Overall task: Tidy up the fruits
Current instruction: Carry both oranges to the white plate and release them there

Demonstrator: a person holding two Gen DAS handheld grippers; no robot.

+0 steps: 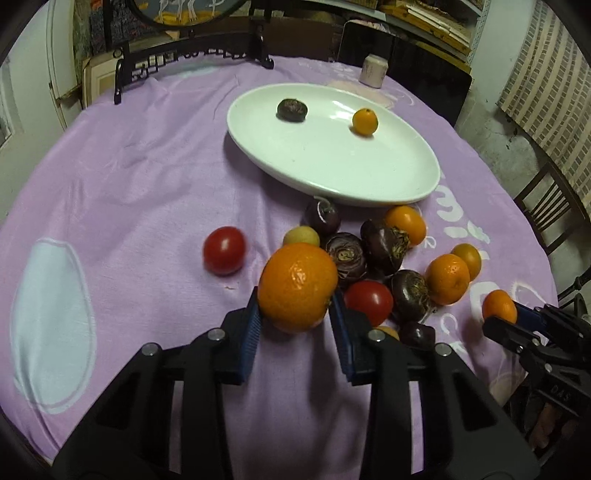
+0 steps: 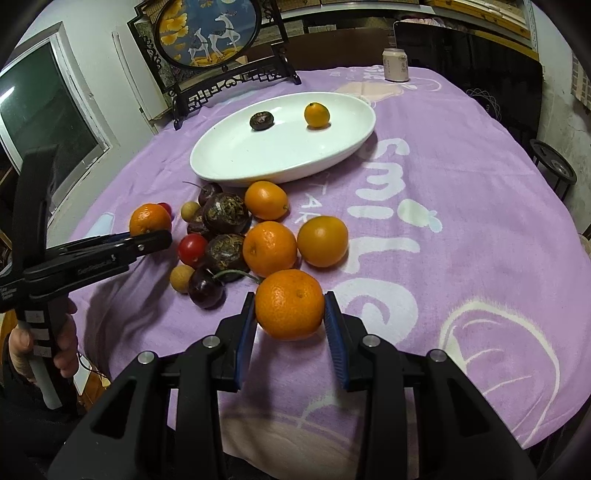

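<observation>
two fruits (image 1: 388, 331) half-hidden behind left fingers (image 1: 341, 321)

Plate (image 2: 221, 162) sits behind the fruit pile (image 2: 236, 236) on the tablecloth (image 2: 461, 229); two fruits lie in it. Can (image 2: 396, 65) stands behind the plate.

Lived-in home, dining corner. Round table under purple fleece blanket (image 2: 461, 177) (printed "smile"), white oval plate (image 2: 229, 162) near centre. Far left: decorative deer screen (image 2: 207, 33) in carved black stand. Far side: drink can (image 2: 396, 64), cluttered shelves (image 1: 436, 22). Wooden chair (image 1: 546, 218) right, window (image 2: 44, 110) left.
</observation>
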